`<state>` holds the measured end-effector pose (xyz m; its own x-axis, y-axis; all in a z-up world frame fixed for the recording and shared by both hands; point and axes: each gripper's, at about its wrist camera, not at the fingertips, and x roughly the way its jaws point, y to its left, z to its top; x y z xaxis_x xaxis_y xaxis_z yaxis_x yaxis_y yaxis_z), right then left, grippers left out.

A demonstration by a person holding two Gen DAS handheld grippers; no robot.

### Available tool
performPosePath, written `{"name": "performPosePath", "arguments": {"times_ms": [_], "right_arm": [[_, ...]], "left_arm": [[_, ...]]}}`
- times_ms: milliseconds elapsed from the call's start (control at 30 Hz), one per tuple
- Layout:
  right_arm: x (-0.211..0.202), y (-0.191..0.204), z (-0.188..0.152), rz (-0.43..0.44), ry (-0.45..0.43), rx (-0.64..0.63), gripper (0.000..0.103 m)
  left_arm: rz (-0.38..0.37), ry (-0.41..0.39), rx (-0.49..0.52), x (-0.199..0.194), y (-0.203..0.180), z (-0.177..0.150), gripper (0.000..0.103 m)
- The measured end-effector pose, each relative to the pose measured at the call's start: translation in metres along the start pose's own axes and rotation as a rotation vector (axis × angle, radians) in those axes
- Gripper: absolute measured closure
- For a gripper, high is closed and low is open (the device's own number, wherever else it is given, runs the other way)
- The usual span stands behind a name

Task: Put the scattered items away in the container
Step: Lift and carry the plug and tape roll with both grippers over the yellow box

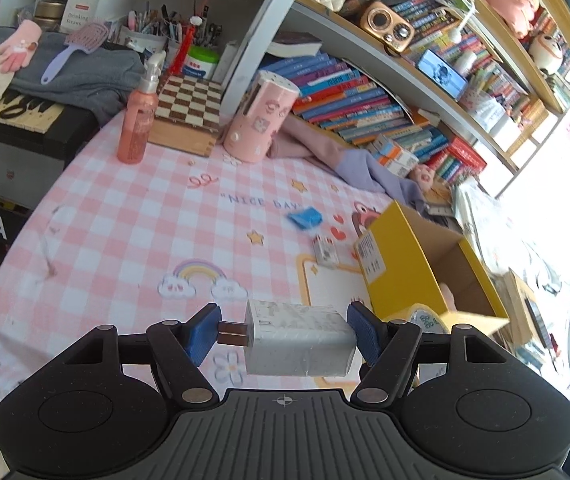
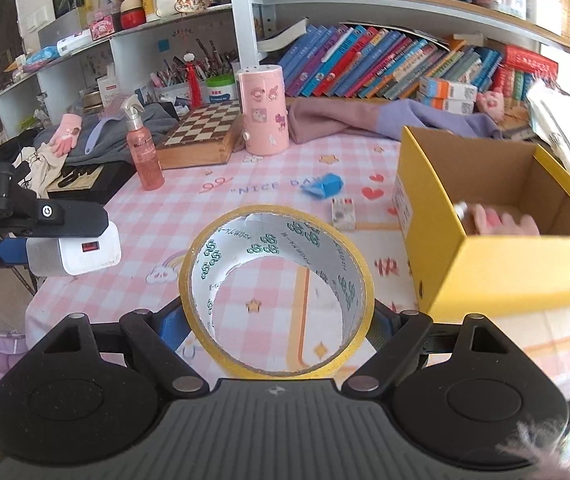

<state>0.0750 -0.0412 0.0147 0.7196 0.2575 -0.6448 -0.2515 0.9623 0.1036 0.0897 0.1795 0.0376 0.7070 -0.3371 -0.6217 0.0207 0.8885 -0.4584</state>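
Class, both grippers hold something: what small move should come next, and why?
Probably carry the tape roll in the right gripper over the open yellow box and release. The box sits just right of it, while the left gripper holds the charger farther away.

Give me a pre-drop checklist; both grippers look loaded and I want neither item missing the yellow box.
1. Left gripper clamps the white charger end to end: ok.
2. Right gripper grips the tape roll on both sides: ok.
3. Yellow cardboard box open on top: ok.
4. Room left inside the box: ok, only small pink items visible.
5. Either load already over the box opening: not ok.
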Motion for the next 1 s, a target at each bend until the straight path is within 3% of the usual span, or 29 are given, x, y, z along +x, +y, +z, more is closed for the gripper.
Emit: {"name": "performPosePath", "arguments": {"times_ms": [300, 1000], "right_arm": [[-0.03, -0.004, -0.03, -0.06, 0.003, 0.051, 0.019], [-0.077, -0.041, -0.067, -0.245, 0.023, 0.197, 0.019]], "left_arm": [[-0.054, 0.042, 0.034, -0.008, -0.009, -0.022, 0.033], [-0.205, 0.187, 0.157, 0.018, -0.051, -0.052, 0.033]]}}
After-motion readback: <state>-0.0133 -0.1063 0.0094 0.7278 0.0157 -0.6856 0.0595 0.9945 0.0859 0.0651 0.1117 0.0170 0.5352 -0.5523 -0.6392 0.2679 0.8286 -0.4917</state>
